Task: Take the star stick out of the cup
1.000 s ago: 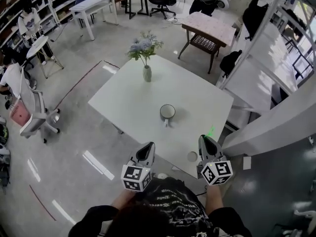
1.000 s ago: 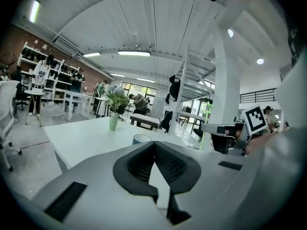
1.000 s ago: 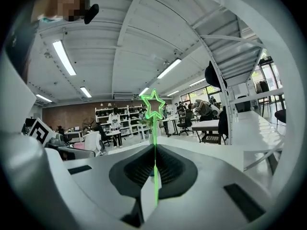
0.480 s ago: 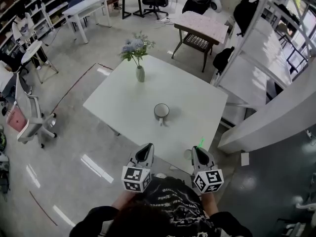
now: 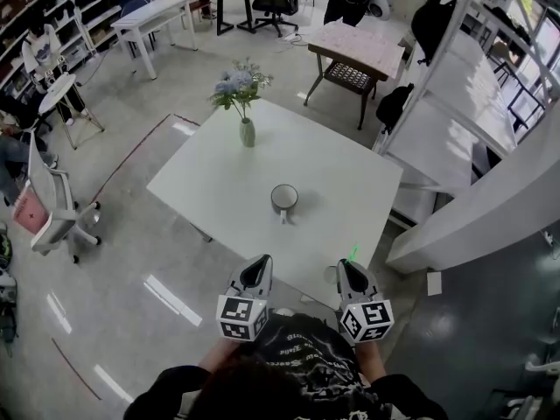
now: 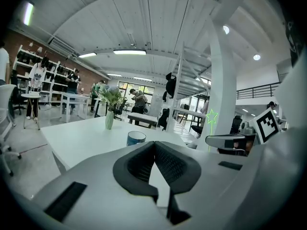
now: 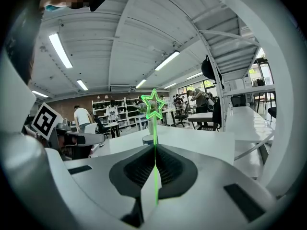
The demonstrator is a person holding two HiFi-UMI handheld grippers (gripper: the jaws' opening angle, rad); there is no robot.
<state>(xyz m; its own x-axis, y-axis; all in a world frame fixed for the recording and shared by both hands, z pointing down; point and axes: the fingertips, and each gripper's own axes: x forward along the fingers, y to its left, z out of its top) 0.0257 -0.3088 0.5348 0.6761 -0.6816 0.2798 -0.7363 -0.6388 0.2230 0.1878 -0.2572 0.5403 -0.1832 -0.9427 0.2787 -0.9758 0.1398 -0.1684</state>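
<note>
the star stick [image 7: 154, 105] is out of the cup [image 5: 284, 198]. i see it pinched in my right hand-held gripper [image 7: 155, 164], whose jaws are clenched on the thin green stem. the stem rises straight up from between the pads, with the outlined star above the jaw tips. from the head view the stick shows only as a short green stroke above that hand-held gripper, over the near edge of the desk [image 5: 219, 178].

the cup stands alone near the middle of the desk, well apart from the stick, its handle turned toward me.

my left hand-held gripper [image 6: 154, 162] sits beside the right one at the desk's near edge, its jaws pressed together at the tips with nothing between them.

a vase of flowers [image 5: 247, 132] stands at the far side of the desk, beyond the cup. around the desk are other tables, chairs and shelving, with people at the far end of the room.
</note>
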